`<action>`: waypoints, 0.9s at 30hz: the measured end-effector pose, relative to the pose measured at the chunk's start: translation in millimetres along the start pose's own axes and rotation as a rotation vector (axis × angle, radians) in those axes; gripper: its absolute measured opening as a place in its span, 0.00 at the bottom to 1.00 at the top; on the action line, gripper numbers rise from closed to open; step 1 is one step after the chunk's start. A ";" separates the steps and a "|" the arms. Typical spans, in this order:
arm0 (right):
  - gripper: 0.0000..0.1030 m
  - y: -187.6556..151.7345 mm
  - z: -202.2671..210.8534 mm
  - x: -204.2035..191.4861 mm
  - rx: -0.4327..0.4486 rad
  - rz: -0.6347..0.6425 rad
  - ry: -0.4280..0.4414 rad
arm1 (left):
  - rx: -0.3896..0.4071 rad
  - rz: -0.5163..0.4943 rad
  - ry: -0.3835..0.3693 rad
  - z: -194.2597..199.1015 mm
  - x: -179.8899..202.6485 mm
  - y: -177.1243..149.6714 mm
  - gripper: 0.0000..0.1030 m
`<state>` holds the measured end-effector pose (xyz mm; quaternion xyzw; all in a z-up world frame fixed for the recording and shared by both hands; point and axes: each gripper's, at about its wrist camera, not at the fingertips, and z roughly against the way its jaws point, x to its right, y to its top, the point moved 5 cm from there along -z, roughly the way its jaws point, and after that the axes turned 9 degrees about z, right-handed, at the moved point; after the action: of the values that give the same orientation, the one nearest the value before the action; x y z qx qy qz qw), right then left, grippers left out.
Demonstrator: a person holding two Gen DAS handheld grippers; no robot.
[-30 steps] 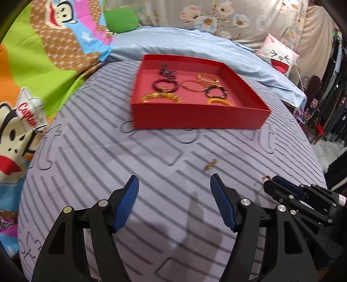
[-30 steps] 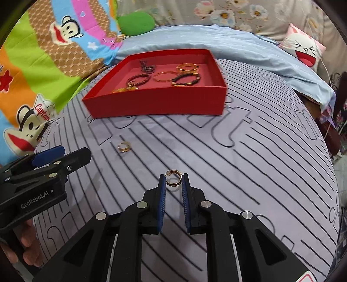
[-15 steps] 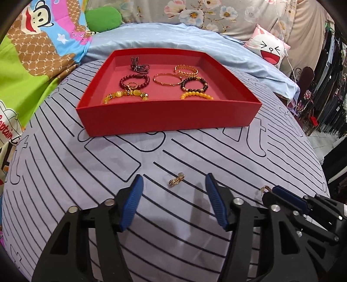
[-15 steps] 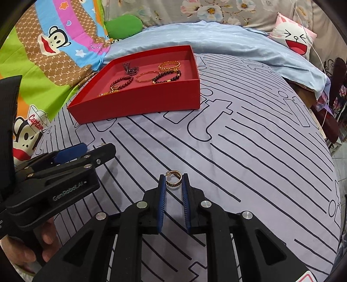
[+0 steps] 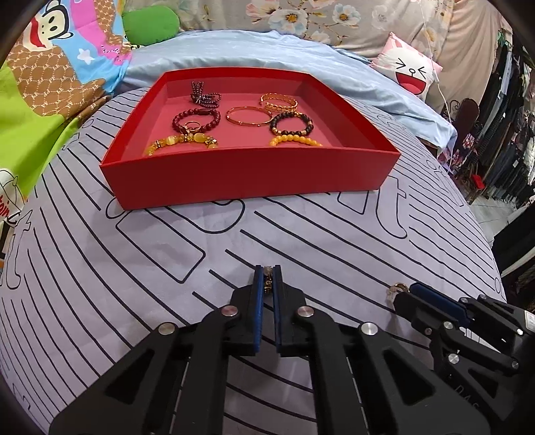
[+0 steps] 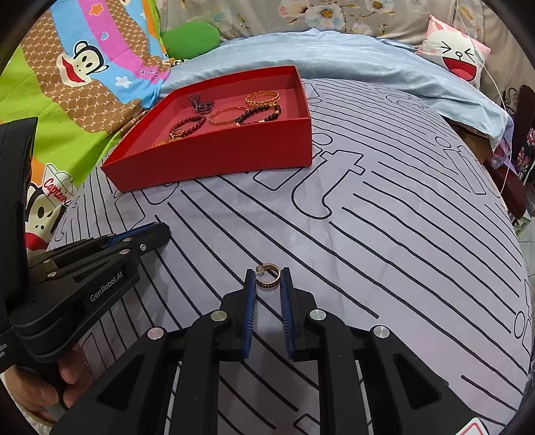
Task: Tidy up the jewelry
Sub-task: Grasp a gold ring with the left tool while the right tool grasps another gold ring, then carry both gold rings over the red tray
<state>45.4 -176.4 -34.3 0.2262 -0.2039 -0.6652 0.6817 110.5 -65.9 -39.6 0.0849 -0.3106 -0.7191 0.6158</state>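
A red tray [image 5: 254, 172] sits on the striped grey cloth and holds several bracelets and a ring [image 5: 193, 126]; it also shows in the right wrist view [image 6: 214, 157]. My left gripper [image 5: 266, 272] is shut on a small gold earring [image 5: 267, 279] just above the cloth, in front of the tray. My right gripper [image 6: 267, 277] is shut on a gold hoop ring [image 6: 268, 276], to the right of the left gripper. Its tip with the ring shows in the left wrist view [image 5: 398, 287].
The cloth [image 6: 384, 234] covers a rounded surface that drops off at the right. A light blue sheet [image 5: 267, 50], a cartoon-face pillow [image 5: 411, 73], a green cushion [image 5: 150, 26] and a colourful cartoon blanket [image 6: 83, 73] lie behind and left of the tray.
My left gripper moved forward over the small gold earring on the cloth and closed on it. My right gripper kept hold of its ring and shifted slightly.
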 end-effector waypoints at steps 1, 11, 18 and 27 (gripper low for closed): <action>0.13 0.3 0.6 -0.5 0.001 0.000 0.001 | -0.002 0.000 -0.003 0.9 0.2 -0.2 0.05; 0.13 16.4 18.4 -10.5 0.051 0.022 0.013 | 0.030 -0.010 -0.016 29.1 6.7 9.8 0.05; 0.09 52.4 34.5 -20.2 0.112 0.058 0.034 | 0.083 -0.020 -0.035 52.0 12.1 36.0 0.05; 0.06 99.3 36.3 -19.2 0.163 0.085 0.011 | 0.166 -0.010 -0.025 70.1 3.0 86.1 0.05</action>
<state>104.7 -157.3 53.4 0.2758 -0.2627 -0.6157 0.6898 146.2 -48.9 64.2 0.1283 -0.3766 -0.6950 0.5989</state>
